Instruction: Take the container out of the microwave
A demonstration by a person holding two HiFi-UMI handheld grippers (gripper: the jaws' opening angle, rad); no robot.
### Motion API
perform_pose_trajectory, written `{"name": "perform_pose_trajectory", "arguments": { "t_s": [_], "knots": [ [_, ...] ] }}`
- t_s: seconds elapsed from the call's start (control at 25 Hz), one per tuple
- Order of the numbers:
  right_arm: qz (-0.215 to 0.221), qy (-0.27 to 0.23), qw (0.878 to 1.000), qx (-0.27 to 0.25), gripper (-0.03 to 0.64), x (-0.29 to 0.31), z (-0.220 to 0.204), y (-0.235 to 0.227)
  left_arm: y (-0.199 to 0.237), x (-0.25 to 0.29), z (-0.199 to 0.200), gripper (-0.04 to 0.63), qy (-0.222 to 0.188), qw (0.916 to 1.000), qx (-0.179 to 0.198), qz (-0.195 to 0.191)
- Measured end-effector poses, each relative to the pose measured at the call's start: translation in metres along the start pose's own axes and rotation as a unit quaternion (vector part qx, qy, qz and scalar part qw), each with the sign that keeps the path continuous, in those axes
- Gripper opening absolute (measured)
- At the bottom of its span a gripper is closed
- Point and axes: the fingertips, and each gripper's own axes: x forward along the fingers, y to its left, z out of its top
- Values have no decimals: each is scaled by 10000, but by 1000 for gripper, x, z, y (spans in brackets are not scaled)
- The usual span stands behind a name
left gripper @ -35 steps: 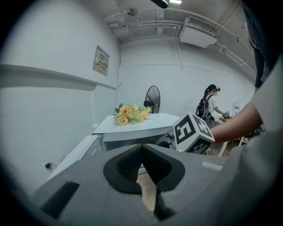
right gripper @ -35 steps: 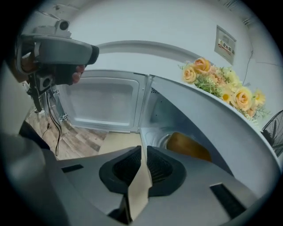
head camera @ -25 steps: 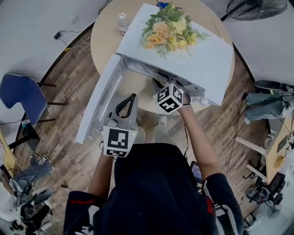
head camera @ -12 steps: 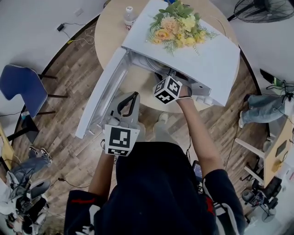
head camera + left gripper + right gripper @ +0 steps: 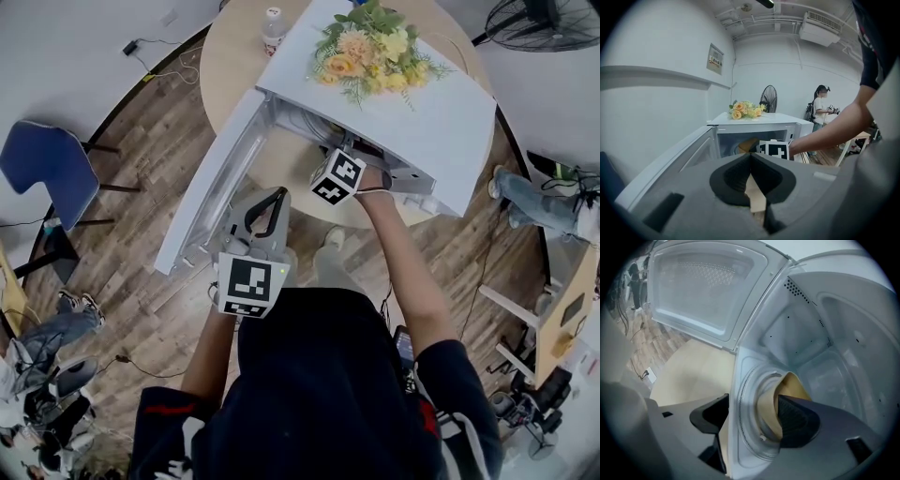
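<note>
The container (image 5: 787,390) sits inside the microwave (image 5: 422,112), a tan bowl-like thing resting on the glass turntable (image 5: 747,437), near the middle of the cavity. What is in it, if anything, no view shows; only its outer wall and part of the rim are on camera. It looks light and thin-walled, paper or plastic by the look of it, so a hard squeeze could buckle it, and a smooth wall might slip. The safest hold looks to be across the wall just under the rim, kept upright in case it carries something.

And here's the right gripper (image 5: 753,404), reaching into the cavity and angled down at the bowl. Its jaws have just been opening and now stand wide apart, one close against the container's side, the other out beyond the turntable's edge. The bowl lies in the gap but nothing presses on it, so no grip yet.

The left gripper (image 5: 751,157) hangs back outside the oven, jaws together, nothing between them.

The door (image 5: 211,187) is swung fully open to the person's left. A bunch of flowers (image 5: 375,47) lies on the microwave's top, and the whole lot stands on a round table (image 5: 234,56), with a small bottle (image 5: 273,26) beside it.
</note>
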Motion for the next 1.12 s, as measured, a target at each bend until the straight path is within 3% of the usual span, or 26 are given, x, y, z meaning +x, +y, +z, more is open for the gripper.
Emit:
{"name": "perform_pose_trajectory", "arguments": {
  "t_s": [0.28,0.44,0.6,0.76,1.12],
  "knots": [
    [-20,112,9995,-303,285,-5,-1,7,-1,-5,-1,14,-28,10000,-10,19],
    [20,68,9995,-307,169,-11,3,8,-1,-7,-1,14,-30,10000,-14,23],
    [111,38,9993,-357,152,-15,5,13,-2,-9,-1,14,-48,10000,-5,23],
    [163,-25,9993,-337,93,-22,7,20,-2,-12,0,14,-65,10000,18,55],
    [427,-97,9977,-516,55,-40,10,46,-5,-21,4,14,-112,9998,55,147]
  ]
}}
